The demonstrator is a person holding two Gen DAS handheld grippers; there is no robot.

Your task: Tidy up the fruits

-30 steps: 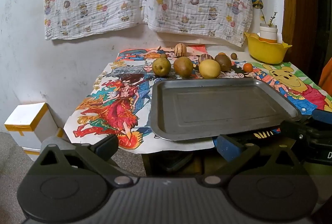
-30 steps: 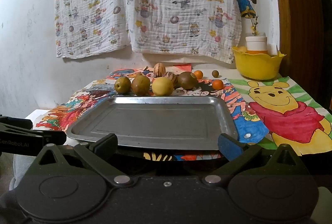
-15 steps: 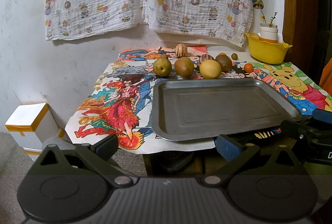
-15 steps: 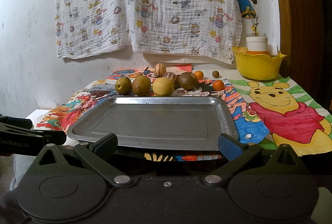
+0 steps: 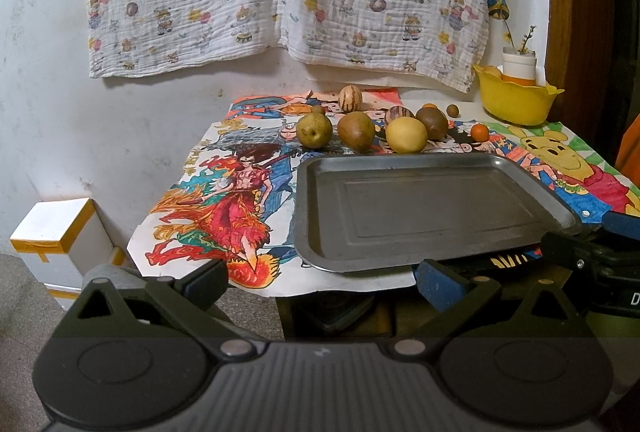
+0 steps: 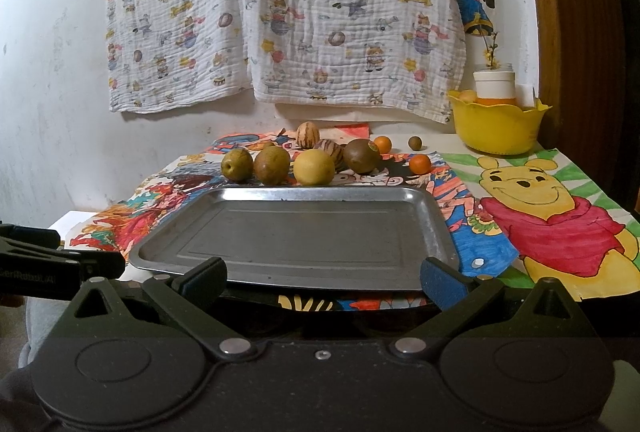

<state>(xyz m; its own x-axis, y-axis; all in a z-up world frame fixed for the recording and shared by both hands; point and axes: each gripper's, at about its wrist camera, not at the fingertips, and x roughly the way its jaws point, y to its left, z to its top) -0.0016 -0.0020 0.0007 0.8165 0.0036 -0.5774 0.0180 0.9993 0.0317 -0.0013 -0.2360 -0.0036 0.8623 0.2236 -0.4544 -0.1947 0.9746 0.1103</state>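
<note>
A row of round green, brown and yellow fruits [image 6: 276, 165] sits just behind the empty grey metal tray [image 6: 296, 236] on the colourful drawing-covered table [image 6: 540, 199], both the left gripper [image 5: 320, 278] and right gripper [image 6: 322, 278] spread wide, gripping nothing.

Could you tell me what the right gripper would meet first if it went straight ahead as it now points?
Probably the tray: the right gripper, jaws open, faces its near rim. Height is unclear; if it passes above, the lemon behind comes next.
</note>
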